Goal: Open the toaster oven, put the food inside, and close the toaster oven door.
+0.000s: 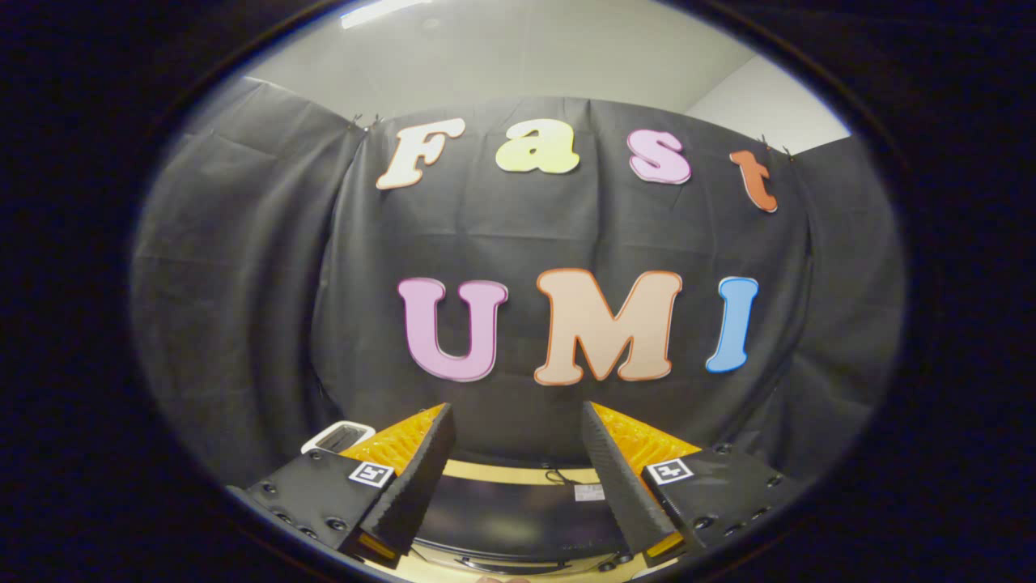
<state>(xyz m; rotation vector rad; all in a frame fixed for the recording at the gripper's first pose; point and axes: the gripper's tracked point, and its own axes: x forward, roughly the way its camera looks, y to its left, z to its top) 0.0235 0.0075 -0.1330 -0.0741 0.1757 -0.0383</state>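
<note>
Fingers point(453, 429) spread wide, gripping nothing, raised above the table point(502, 472) and aimed at the black cloth wall point(534, 235). Between and below them, dark top of the oven point(518, 514), with a cable and small label at its back edge near the pale table strip. Beside the left finger, just past its orange side, a white tray-like thing point(336, 436); contents too hidden to tell. Above the cloth, pale ceiling with a light strip point(380, 11).
</note>
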